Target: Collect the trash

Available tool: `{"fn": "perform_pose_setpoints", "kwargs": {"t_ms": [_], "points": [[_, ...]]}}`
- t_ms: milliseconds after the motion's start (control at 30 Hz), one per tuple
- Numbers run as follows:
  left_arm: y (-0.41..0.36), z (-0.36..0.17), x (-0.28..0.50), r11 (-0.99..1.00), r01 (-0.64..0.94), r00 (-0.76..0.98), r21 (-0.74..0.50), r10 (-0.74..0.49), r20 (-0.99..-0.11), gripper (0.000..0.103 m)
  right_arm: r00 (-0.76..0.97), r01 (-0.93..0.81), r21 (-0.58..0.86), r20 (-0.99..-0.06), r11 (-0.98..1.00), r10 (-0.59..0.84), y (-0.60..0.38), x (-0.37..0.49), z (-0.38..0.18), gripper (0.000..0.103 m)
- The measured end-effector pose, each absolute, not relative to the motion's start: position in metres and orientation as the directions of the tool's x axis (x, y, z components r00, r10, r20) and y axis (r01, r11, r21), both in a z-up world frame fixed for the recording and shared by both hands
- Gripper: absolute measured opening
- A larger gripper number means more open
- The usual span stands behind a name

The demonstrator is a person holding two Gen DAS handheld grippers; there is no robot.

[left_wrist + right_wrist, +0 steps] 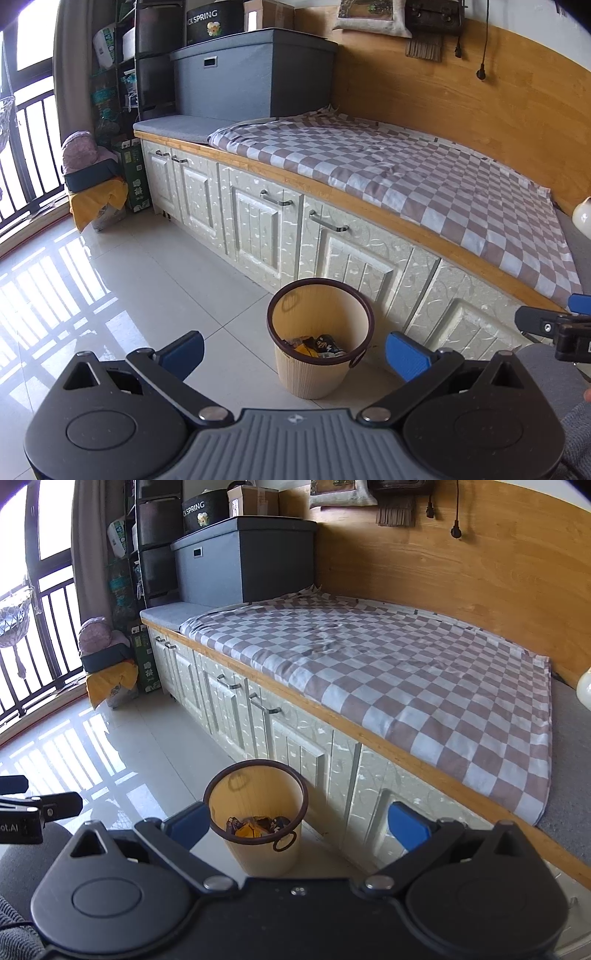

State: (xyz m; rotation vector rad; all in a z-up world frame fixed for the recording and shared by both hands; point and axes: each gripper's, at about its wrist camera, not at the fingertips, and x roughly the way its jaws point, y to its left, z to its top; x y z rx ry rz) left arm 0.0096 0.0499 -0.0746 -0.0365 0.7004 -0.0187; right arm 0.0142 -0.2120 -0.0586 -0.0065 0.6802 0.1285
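Several wrappers [317, 345] already sit at the bottom of the bin [295, 373], which stands on the floor right against the cabinet doors [255, 225] under the checkered blanket [406, 177]. Nothing loose shows on the blanket or on the tiles near the bin, so I'd guess the collecting is about done, or the next move is hunting for more trash outside these views. Left hand-held gripper [295, 354] hovers above and in front of the bin, jaws wide apart, holding nothing. Right hand-held gripper [297, 825] is level beside it, jaws spread too, empty, aimed at the bin.
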Motion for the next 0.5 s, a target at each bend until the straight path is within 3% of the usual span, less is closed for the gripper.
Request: {"fn": "perform_pose_setpoints", "kwargs": {"t_ms": [500], "points": [[0.0508, -0.076, 0.0103, 0.999, -0.005, 0.759, -0.039, -0.022, -0.651, 0.103, 0.772, -0.119, 0.032, -0.626, 0.992, 0.113, -0.2118, 0.0121, -0.0587, 0.103]]}}
